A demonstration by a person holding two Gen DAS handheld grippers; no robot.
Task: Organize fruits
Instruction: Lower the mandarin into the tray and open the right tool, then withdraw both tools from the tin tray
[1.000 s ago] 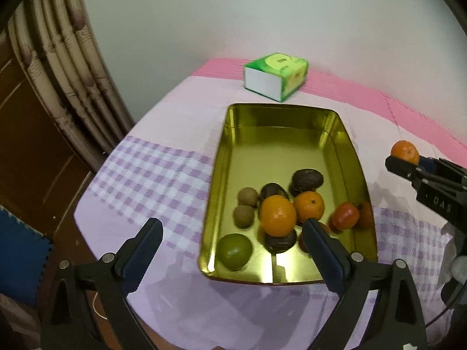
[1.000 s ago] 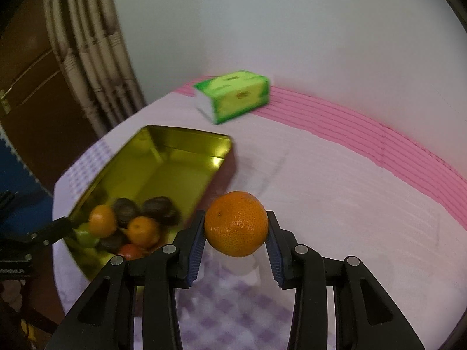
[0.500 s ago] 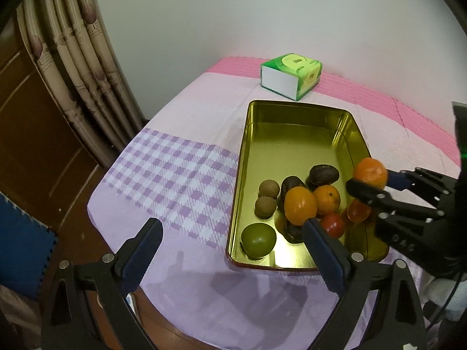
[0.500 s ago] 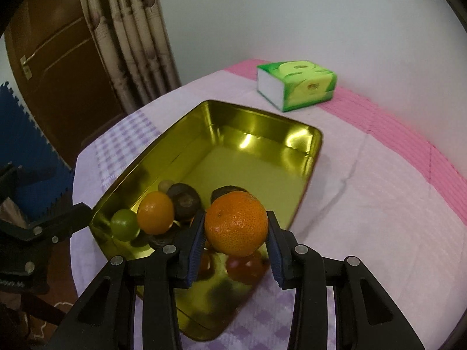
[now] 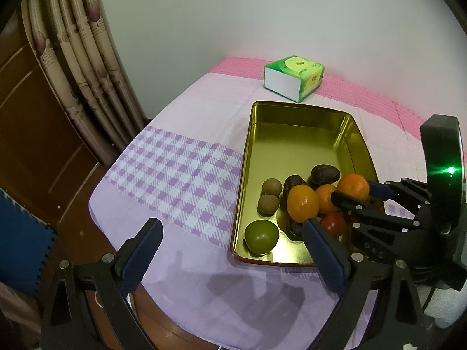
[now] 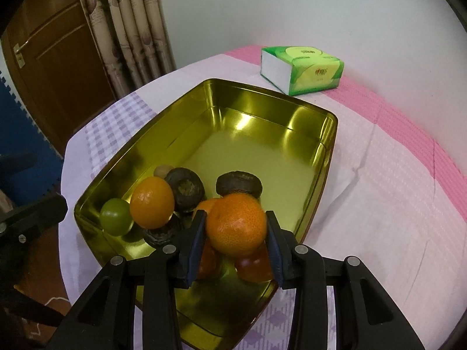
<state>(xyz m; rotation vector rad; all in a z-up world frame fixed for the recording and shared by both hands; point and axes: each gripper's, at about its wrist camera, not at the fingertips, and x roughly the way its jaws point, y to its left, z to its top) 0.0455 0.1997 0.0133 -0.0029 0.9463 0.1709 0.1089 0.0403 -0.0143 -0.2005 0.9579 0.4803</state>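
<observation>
A gold metal tray (image 5: 294,119) (image 6: 271,110) sits on the table and holds several fruits at its near end: oranges, dark brown fruits, small brown ones, a green one (image 5: 261,236) and a red one (image 5: 333,224). My right gripper (image 6: 235,234) is shut on a tangerine (image 6: 236,223) and holds it just above the fruit pile; it also shows in the left wrist view (image 5: 353,188). My left gripper (image 5: 230,250) is open and empty, above the table's near edge in front of the tray.
A green tissue box (image 5: 293,77) (image 6: 302,68) stands behind the tray near the wall. The table has a pink and purple-check cloth (image 5: 181,172). Curtains (image 5: 78,58) and a wooden door (image 6: 58,58) are at the left, beyond the table edge.
My right gripper has carried the tangerine from beside the tray to over the fruit pile and lowered it. My left gripper has drawn back and to the left a little.
</observation>
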